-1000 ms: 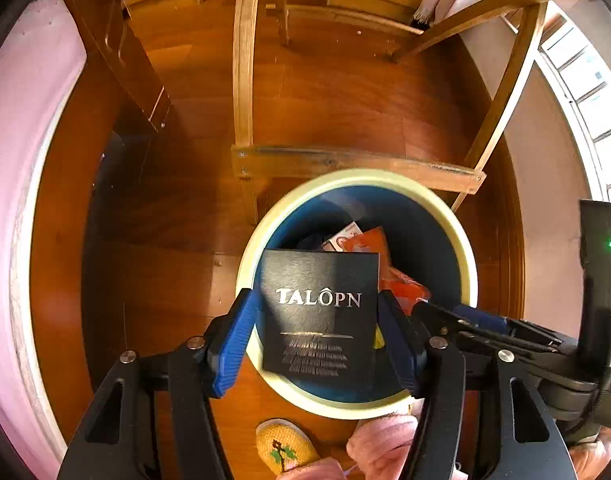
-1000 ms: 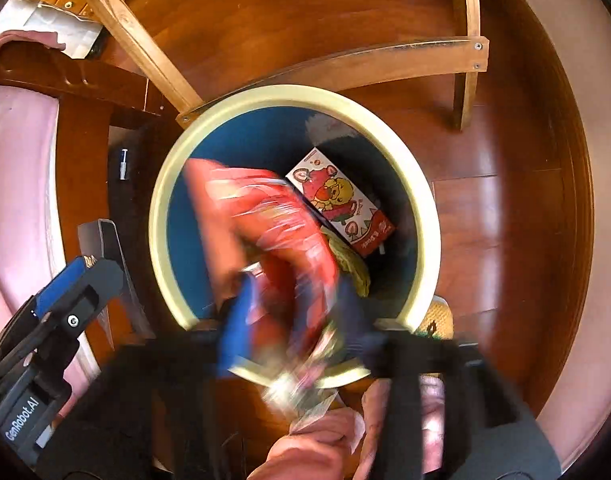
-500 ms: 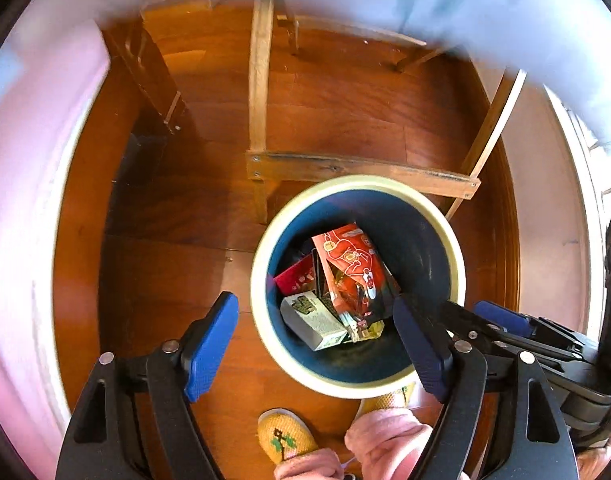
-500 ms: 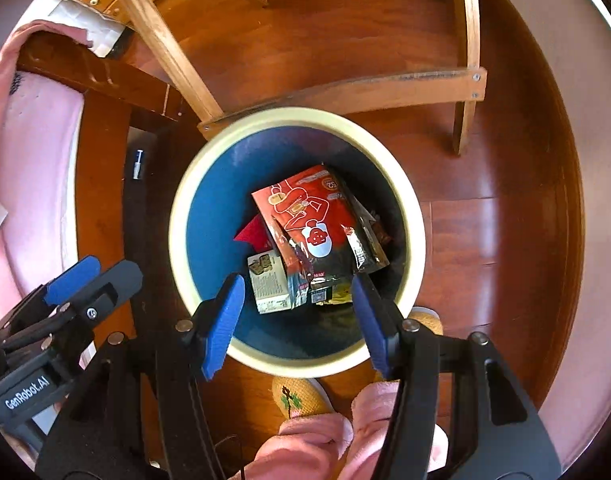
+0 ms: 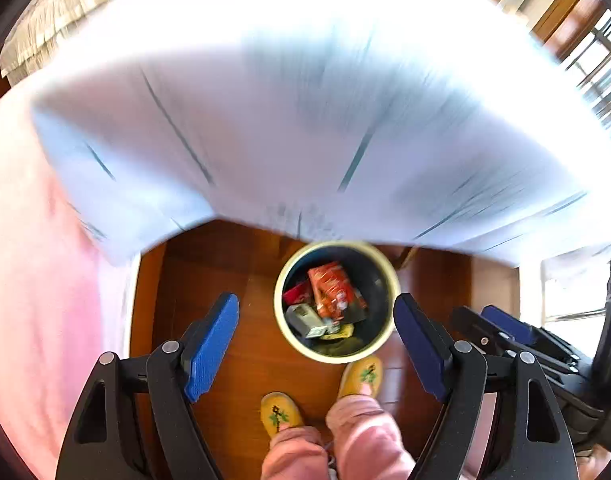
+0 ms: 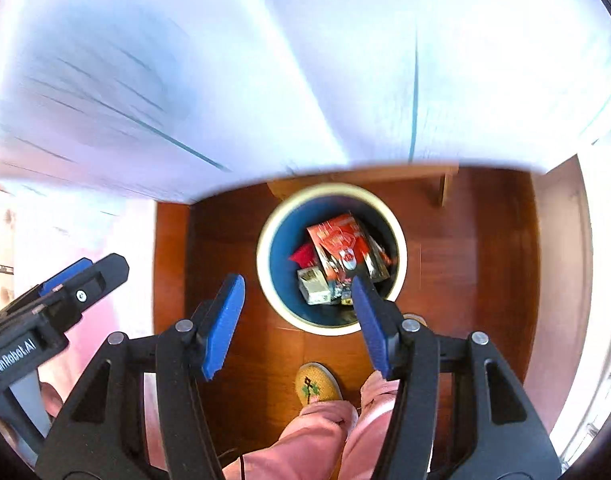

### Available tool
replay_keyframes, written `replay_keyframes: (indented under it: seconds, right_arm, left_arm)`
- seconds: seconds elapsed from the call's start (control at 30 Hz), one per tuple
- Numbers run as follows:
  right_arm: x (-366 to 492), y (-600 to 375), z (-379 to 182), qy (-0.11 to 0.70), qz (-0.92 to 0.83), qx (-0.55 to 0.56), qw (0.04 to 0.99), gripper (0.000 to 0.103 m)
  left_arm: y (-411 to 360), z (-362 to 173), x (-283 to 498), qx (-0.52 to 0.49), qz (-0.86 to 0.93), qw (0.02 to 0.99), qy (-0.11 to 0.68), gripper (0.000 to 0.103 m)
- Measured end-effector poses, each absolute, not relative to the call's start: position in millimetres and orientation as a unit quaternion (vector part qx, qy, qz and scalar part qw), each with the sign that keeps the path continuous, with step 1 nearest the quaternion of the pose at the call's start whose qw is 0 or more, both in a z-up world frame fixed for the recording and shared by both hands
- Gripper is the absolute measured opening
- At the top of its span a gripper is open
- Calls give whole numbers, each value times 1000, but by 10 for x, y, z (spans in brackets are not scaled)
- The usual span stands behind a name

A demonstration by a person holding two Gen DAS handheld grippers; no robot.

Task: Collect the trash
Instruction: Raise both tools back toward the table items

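A round bin with a cream rim (image 5: pixel 389 280) and blue inside stands on the wooden floor, far below both grippers; it also shows in the right wrist view (image 6: pixel 401 248). In it lie a red snack bag (image 5: pixel 331 286) (image 6: pixel 339 244), a small grey box (image 5: pixel 303 318) (image 6: pixel 315 288) and other wrappers. My left gripper (image 5: pixel 317 344) is open and empty, high above the bin. My right gripper (image 6: pixel 297 320) is open and empty too, at about the same height. Each gripper shows at the edge of the other's view.
A white tabletop with thin dark lines (image 5: pixel 305 100) (image 6: pixel 265 60), blurred by motion, fills the upper half of both views. A pink bed cover (image 5: pixel 33 300) lies at the left. The person's yellow slippers (image 5: pixel 281 412) and pink trousers (image 6: pixel 317 432) stand just before the bin.
One second ago the left gripper held a black box and the right a red bag over the bin. Both opened and dropped them in, then rose well above the table edge.
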State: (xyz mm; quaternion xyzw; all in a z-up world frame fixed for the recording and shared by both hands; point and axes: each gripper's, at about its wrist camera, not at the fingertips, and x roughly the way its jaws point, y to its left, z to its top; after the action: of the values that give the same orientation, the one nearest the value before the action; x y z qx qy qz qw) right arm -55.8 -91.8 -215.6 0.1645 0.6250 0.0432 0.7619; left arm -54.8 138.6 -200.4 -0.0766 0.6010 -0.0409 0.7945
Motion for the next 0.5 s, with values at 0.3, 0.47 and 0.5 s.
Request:
replay_keyframes:
  seconds: [0.3,0.47,0.5]
  right_arm:
    - [-596,-934,-599,564,38,162,809,53]
    - [-604,-971,126,528,26,164,833,53]
    - [-599,-965,249,522,24,164,837,53]
  left_arm:
    - [1455,-534,-551,-68,-72,830,549,81]
    - [1489,111,-511,-65,-96,847,518,81]
    - [1480,238,-500,-61,-102,852,510,81]
